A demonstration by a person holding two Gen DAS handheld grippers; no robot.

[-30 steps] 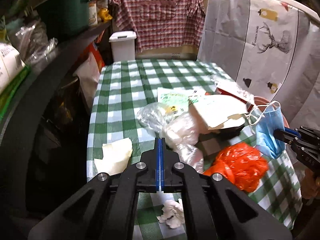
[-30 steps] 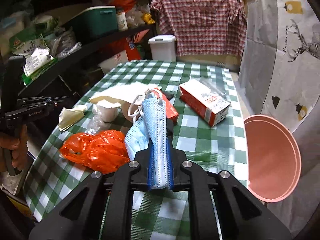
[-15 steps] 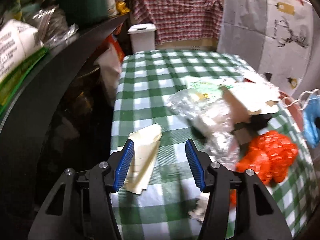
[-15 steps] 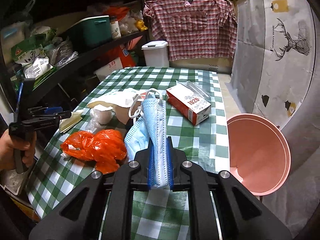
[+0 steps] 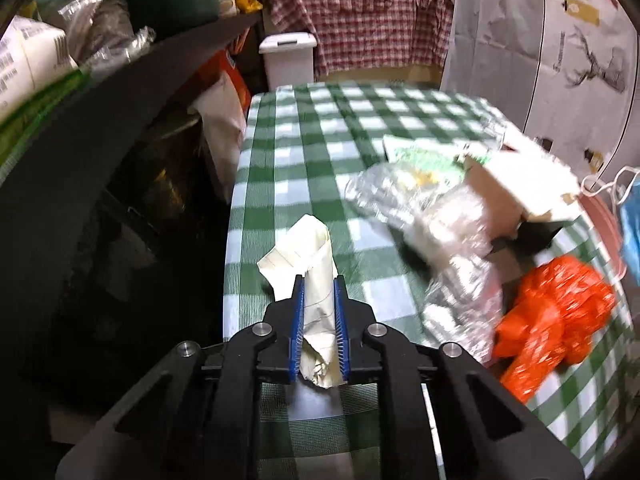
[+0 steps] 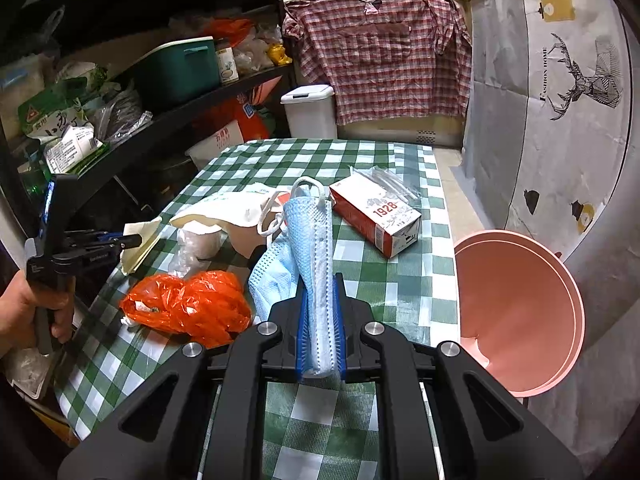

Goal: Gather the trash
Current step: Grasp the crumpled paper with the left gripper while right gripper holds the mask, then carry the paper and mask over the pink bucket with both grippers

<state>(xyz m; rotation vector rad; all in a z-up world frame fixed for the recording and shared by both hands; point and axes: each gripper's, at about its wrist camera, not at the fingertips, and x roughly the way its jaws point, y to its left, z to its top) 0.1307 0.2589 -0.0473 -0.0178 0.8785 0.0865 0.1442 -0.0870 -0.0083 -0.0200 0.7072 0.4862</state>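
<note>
Indoors, a table under a green-and-white checked cloth carried the trash, with a pink bin standing just off its right edge and a white lidded bin beyond its far edge. An orange plastic bag lay crumpled near the table's near-left corner, a red-and-white carton marked 1928 toward the far-right side, and clear plastic wrap and a torn paper bag between them. The right gripper was clamped tight on a blue face mask, held up over the table's near edge. The left gripper, in a person's hand at the table's left edge, was closing its jaws on a folded cream paper napkin, the pads already pressing its sides.
</note>
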